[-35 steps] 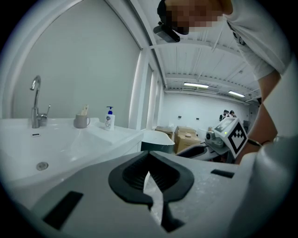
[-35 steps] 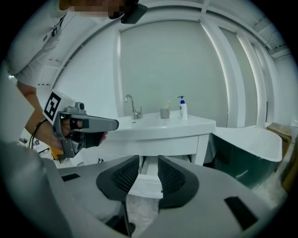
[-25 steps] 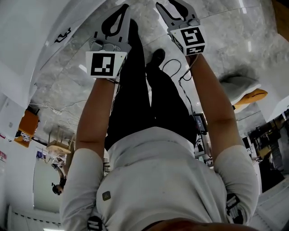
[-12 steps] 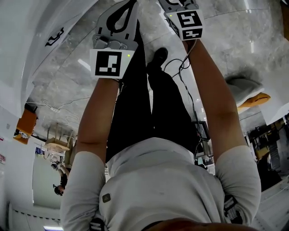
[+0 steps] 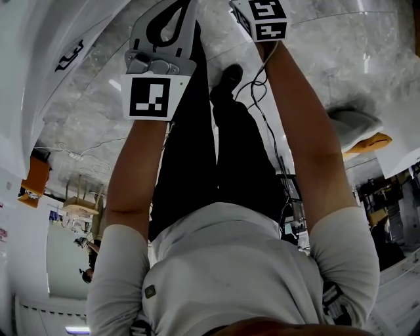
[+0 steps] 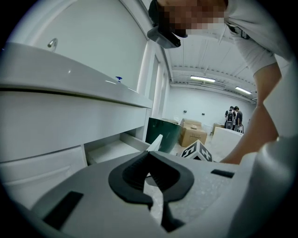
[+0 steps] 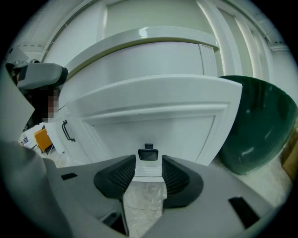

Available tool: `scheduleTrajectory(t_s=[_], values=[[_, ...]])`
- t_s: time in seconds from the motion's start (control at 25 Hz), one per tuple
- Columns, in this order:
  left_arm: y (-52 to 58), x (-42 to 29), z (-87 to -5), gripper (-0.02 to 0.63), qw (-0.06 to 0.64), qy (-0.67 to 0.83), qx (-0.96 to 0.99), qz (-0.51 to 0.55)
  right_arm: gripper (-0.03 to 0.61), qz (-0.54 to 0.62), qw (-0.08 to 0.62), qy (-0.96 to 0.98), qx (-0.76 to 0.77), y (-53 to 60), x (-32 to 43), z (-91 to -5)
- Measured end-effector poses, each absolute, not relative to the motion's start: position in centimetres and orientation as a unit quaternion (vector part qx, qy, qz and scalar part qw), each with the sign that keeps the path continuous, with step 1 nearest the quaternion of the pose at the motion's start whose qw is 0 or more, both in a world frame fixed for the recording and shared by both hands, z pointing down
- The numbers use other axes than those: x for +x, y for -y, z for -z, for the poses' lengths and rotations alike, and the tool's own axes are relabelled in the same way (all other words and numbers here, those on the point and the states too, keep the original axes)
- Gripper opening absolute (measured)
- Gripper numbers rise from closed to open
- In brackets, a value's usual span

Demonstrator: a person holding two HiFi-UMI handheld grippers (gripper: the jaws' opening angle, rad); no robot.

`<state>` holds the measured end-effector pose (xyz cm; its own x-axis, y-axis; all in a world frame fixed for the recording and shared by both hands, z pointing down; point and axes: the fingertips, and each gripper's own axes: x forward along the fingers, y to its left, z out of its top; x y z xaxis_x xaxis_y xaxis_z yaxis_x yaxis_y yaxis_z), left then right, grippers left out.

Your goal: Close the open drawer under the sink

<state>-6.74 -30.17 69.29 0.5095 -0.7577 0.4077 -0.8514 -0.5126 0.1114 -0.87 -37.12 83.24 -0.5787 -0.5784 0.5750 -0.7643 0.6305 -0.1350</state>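
The open drawer's white front (image 7: pixel 153 121) fills the right gripper view, with its small black handle (image 7: pixel 148 154) at the middle. My right gripper (image 7: pixel 148 171) points at that handle; its jaws are opening, and the handle sits just beyond the tips, untouched. In the head view only its marker cube (image 5: pixel 261 16) shows. My left gripper (image 6: pixel 149 155) is shut on nothing, beside the drawer's open cavity (image 6: pixel 109 149) under the sink counter (image 6: pixel 70 86). It also shows at the top of the head view (image 5: pixel 186 5).
A dark green bin (image 7: pixel 260 125) stands right of the drawer. A white cabinet door with a black handle (image 7: pixel 68 131) is at the left. Cardboard boxes (image 6: pixel 193 132) and people (image 6: pixel 231 116) are far off. My legs and a cable (image 5: pixel 252 92) are below.
In the head view both grippers have slid toward the top edge. The right gripper's jaws have left the picture, so only its cube remains.
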Motion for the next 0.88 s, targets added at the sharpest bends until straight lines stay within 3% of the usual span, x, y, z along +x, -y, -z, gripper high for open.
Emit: scheduleTrajectory(t_s=[0.16,0.24,0.88], values=[[30.4,-6.3,-69.1,0.009,0.151,0.465,0.859,-0.154,0.189,-0.183,0.253,0.867,0.389,37.4,-1.3,-83.3],[30.4,-6.3,-69.0,0.009,0.154,0.464,0.859,-0.153,0.155,-0.18,0.257,0.864,0.394,37.6,-1.3,-83.3],[31.4,-6.4,-67.8,0.009,0.171,0.47,0.855,-0.133,0.146,-0.161,0.291,0.861,0.384,38.9,-2.3,-82.2]])
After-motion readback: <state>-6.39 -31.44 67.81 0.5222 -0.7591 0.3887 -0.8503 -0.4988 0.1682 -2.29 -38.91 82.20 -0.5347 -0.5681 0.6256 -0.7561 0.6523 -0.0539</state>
